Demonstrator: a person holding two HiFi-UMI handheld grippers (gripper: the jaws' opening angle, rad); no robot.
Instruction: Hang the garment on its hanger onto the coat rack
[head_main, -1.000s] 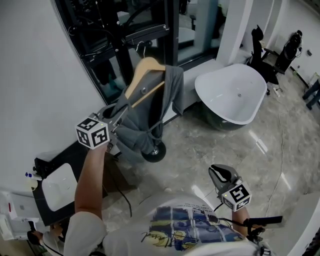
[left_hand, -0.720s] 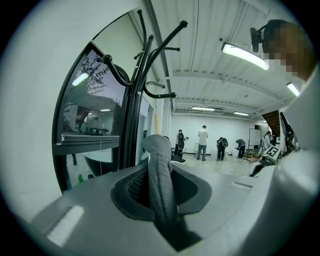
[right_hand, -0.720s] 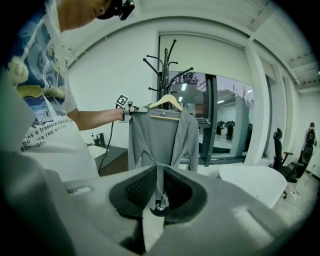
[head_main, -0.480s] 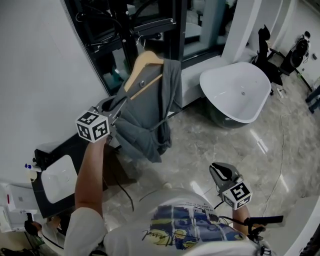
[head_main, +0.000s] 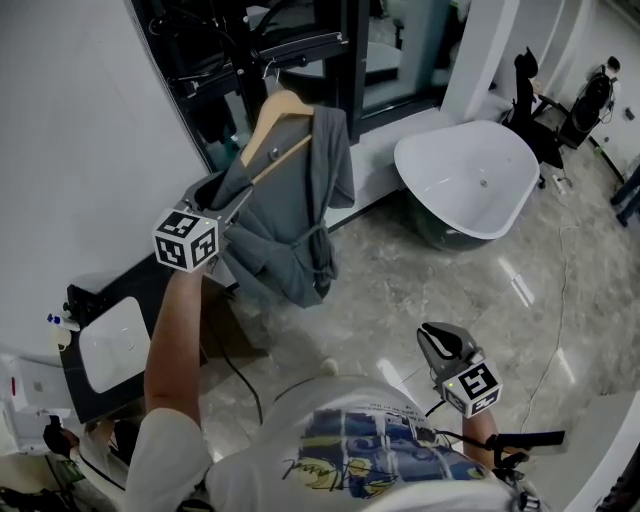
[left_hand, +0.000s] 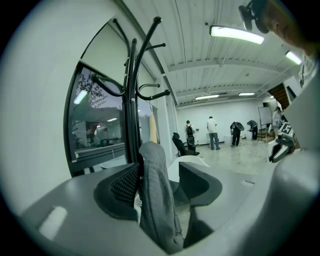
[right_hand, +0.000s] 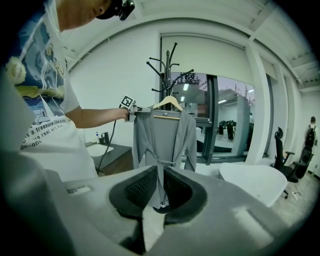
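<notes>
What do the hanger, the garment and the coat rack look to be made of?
Hanger: pale wood, smooth, judging by its even tan colour.
Garment: soft grey fabric, matte, perhaps a knit; it drapes in loose folds.
Coat rack: probably black-coated metal, given its thin curved arms and faint sheen.

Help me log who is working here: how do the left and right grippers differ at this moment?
The left gripper is raised at the grey garment's shoulder; the right gripper hangs low by the person's waist. The left gripper's jaws are opening with grey fabric between them; the right gripper's stand nearly together on nothing. Both are hand-held by the same person.
</notes>
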